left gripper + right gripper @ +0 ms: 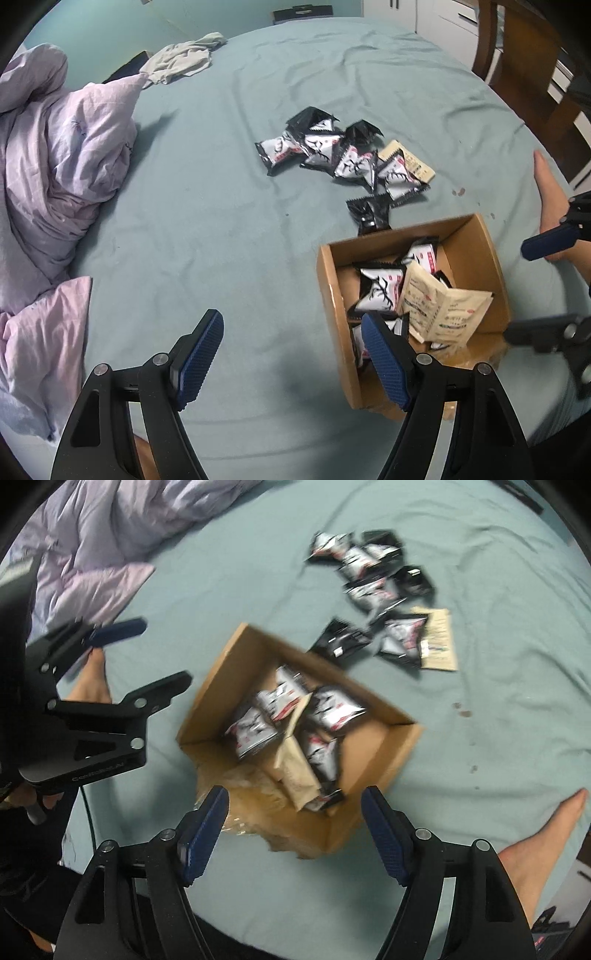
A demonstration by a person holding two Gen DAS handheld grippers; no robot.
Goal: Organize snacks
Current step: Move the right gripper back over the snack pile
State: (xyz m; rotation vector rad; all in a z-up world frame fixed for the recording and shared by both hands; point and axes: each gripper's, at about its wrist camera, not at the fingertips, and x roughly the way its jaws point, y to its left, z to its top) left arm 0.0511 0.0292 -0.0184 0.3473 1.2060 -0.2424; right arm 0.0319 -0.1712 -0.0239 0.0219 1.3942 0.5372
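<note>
Cardboard box (373, 749) is half filled; both claws, left (291, 354) and right (295, 830), are released and empty. One loose packet (369, 214) nearest it should be pinched by its sealed edge.

1. The left gripper (291, 354) hangs above the green bedsheet (207, 229), its 2 blue-padded fingers (201, 354) spread wide with nothing between them.
2. Its right finger overlaps the near-left corner of the cardboard box (476, 251).
3. The box holds several black-and-white snack packets (380, 291) and a beige sachet (443, 306) leaning upright.
4. A loose pile of packets (343, 155) lies on the sheet beyond the box.
5. The right gripper (543, 288) shows at the right edge, fingers apart.
6. A lilac duvet (62, 166) is bunched at the left.
</note>
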